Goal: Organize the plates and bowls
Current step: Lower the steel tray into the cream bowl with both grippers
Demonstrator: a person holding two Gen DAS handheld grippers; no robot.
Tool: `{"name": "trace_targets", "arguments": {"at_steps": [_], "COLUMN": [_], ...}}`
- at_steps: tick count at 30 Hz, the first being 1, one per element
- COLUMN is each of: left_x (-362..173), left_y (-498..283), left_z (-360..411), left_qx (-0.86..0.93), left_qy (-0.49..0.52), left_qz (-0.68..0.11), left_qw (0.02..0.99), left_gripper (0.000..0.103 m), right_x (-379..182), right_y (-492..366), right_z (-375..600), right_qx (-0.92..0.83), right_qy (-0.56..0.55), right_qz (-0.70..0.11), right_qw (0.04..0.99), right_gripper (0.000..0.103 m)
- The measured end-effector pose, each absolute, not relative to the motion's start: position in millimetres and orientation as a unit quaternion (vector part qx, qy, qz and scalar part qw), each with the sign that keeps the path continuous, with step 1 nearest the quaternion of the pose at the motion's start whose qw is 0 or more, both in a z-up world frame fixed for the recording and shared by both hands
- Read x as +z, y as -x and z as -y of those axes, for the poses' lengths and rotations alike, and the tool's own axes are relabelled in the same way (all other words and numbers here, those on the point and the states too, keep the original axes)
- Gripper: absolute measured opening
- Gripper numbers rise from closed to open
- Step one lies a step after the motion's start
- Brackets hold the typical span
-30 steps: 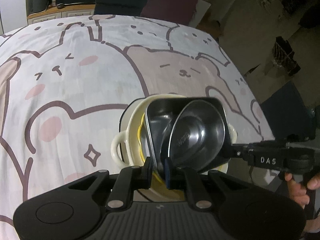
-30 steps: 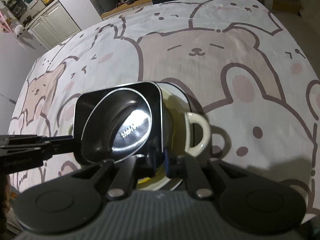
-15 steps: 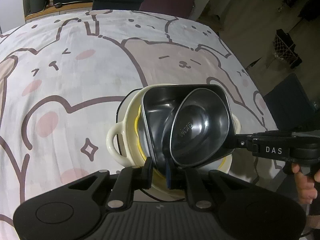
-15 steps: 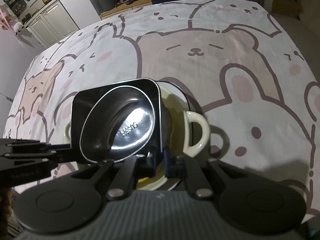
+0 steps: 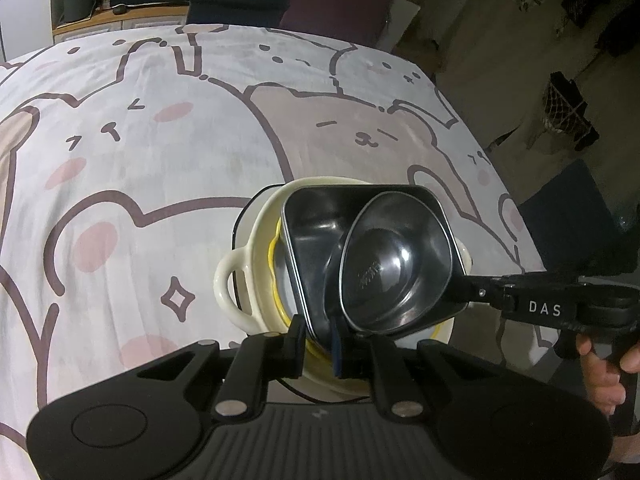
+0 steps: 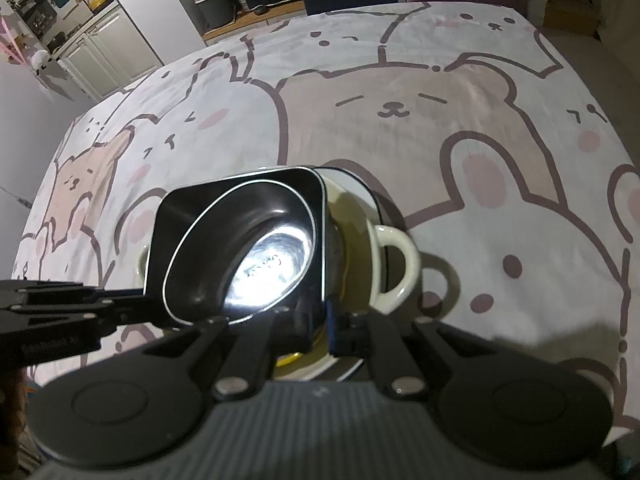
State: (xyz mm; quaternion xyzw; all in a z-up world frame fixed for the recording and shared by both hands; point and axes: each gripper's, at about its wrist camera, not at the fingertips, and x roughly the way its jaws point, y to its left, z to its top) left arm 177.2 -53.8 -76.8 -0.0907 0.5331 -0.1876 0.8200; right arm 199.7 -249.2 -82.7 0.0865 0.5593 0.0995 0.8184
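Note:
A square black metal bowl sits tilted in a cream two-handled bowl, and a round steel bowl lies inside it. A yellow rim shows between the cream bowl and the black one. My left gripper is shut on the near rim of the square bowl. My right gripper is shut on the opposite rim, and in the left wrist view its tip reaches in from the right. A black-edged plate lies under the cream bowl.
A bear-print tablecloth covers the table, which drops off at the right. A dark chair stands beside that edge. A person's hand holds the right gripper's handle. Cabinets stand far back.

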Motion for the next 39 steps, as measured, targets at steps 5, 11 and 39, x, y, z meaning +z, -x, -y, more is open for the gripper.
{"name": "trace_targets", "arguments": {"at_steps": [5,11,39], "left_x": [-74.1,-71.9,-69.1], "left_y": [-176.4,-174.6,-173.4], "left_z": [51.1,50.1,48.8], "left_qx": [-0.189,-0.191,-0.185], "left_qy": [0.098,0.102,0.099], "left_qz": [-0.529,-0.526,-0.521], "left_qw": [0.821,0.823,0.827], "left_gripper": [0.014,0.014,0.015], "right_x": [-81.4,-79.6,-75.8], "right_y": [-198.9,-197.0,-195.1], "right_z": [250.8,252.1,255.9], "right_qx": [0.102,0.103,0.108], "right_qy": [-0.09,-0.09,-0.096], "right_qz": [-0.557,-0.554,-0.55], "right_qw": [0.819,0.821,0.822], "right_gripper": [0.008,0.009,0.01]}}
